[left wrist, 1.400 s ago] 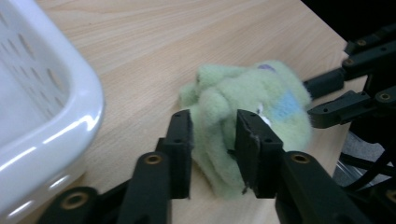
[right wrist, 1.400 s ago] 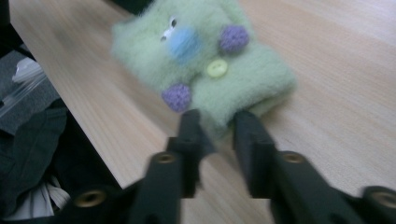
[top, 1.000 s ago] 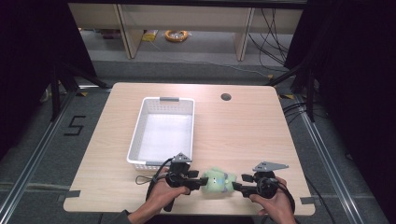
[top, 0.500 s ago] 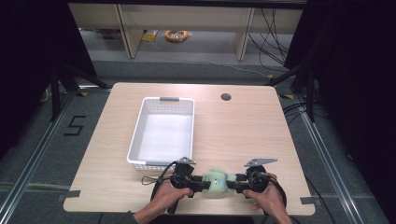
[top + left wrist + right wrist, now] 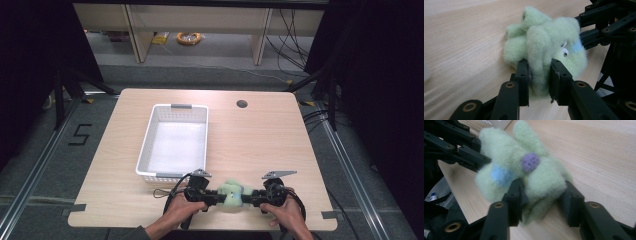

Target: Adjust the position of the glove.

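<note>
- Since the earlier high view, the two hands have drawn in toward each other at the near edge of the worktop (image 5: 280, 145), and the green plush toy (image 5: 232, 194) now sits squeezed between the two tools instead of lying loosely between them.
- The left hand-held gripper (image 5: 216, 196) has just been closing its jaws; in the left gripper view they press into a fold of the plush toy (image 5: 544, 50) from both sides, so it is gripping the toy.
- The right hand-held gripper (image 5: 250, 196) has also just been closing; in the right gripper view its jaws bracket the toy's lower body (image 5: 534, 177), the left pad sunk into the fleece and the right one touching the other flank, so it too grips the toy.
- The plush toy lies on the worktop near the front edge, just in front of the near right corner of the white basket (image 5: 150, 145) and apart from it.
- In the right gripper view the toy shows a purple dot and a pale blue patch; in the left gripper view a small white eye and a blue patch face the other tool.
- The left hand (image 5: 181, 212) and the right hand (image 5: 285, 215) come in from the bottom of the high view, each wrapped around its tool, with the tools pointing at each other along the table edge.
- The basket stands lengthwise on the left half of the worktop, with a grey handle at each end.
- A round cable hole (image 5: 242, 104) is near the far edge of the worktop, well apart from the toy.
</note>
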A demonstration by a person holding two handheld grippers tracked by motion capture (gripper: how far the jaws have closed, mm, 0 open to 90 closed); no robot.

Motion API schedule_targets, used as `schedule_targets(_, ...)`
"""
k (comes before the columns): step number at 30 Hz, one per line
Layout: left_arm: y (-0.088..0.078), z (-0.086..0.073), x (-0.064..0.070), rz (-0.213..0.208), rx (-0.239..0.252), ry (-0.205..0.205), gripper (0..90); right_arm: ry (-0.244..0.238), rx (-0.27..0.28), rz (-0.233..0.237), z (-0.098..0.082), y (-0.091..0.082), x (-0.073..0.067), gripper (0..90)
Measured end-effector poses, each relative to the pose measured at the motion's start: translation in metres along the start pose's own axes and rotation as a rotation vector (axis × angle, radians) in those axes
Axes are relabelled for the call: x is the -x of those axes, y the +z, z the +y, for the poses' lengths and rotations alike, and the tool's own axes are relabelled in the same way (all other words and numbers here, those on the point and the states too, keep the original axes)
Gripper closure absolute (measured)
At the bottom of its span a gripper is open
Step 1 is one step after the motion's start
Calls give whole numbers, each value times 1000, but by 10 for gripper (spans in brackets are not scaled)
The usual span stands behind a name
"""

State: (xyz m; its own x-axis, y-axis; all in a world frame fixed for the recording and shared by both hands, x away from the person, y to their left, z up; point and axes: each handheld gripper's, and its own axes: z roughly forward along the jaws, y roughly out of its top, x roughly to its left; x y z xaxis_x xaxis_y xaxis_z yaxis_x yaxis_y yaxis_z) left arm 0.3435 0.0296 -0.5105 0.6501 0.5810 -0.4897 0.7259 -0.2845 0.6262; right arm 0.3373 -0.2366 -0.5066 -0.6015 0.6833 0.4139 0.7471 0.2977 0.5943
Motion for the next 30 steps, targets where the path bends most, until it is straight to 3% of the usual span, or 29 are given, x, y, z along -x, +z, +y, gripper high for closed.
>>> schedule_targets(1, 0, 0, 0, 1, 1, 6, 722, 3, 3, -13, 0, -1, -1, 626)
schedule_targets(3, 0, 0, 1, 11, 6, 9, 735, -6, 5, 9, 0, -1, -2, 655)
schedule_targets(5, -1, 1, 1, 25, -4, 18, 745, 19, -2, 11, -1, -1, -5, 665)
schedule_targets(6, -1, 1, 1, 28, -4, 20, 751, -26, 19, -3, -1, -2, -3, 692)
schedule_targets(7, -1, 1, 1, 28, -4, 20, 754, -3, 16, 14, -1, -2, -4, 702)
schedule_targets(12, -4, 2, 1, -7, -1, 15, 770, -21, 52, 24, -3, -5, -2, 735)
schedule_targets(15, -5, 2, 2, 9, 7, 8, 775, -31, 58, 24, -3, -7, -5, 738)
schedule_targets(16, -8, 3, 1, -19, 1, 16, 776, -29, 63, 27, -3, -8, -6, 739)
schedule_targets(18, -12, 4, 2, -24, 6, 21, 776, -5, 70, 42, -3, -10, -9, 740)
schedule_targets(20, -14, 4, 4, -6, 9, 18, 776, -24, 89, 41, -3, -11, -9, 740)
schedule_targets(21, -15, 4, 4, -12, 20, 21, 776, 9, 86, 53, -3, -12, -12, 739)
schedule_targets(22, -18, 4, 3, -22, 20, 21, 776, -32, 94, 36, -3, -13, -11, 739)
schedule_targets(25, -20, 3, 5, -11, 18, -3, 775, -28, 96, 48, -2, -13, -13, 739)
schedule_targets(26, -20, 3, 3, -35, 14, 2, 775, -28, 98, 49, -2, -13, -13, 739)
schedule_targets(28, -21, 3, 3, -32, 17, 8, 775, -28, 101, 49, -1, -13, -14, 739)
schedule_targets(29, -22, 3, 3, -33, 17, 19, 775, 9, 97, 56, -2, -13, -17, 739)
schedule_targets(30, -22, 3, 3, -33, 17, 19, 775, -8, 91, 48, -1, -13, -17, 739)
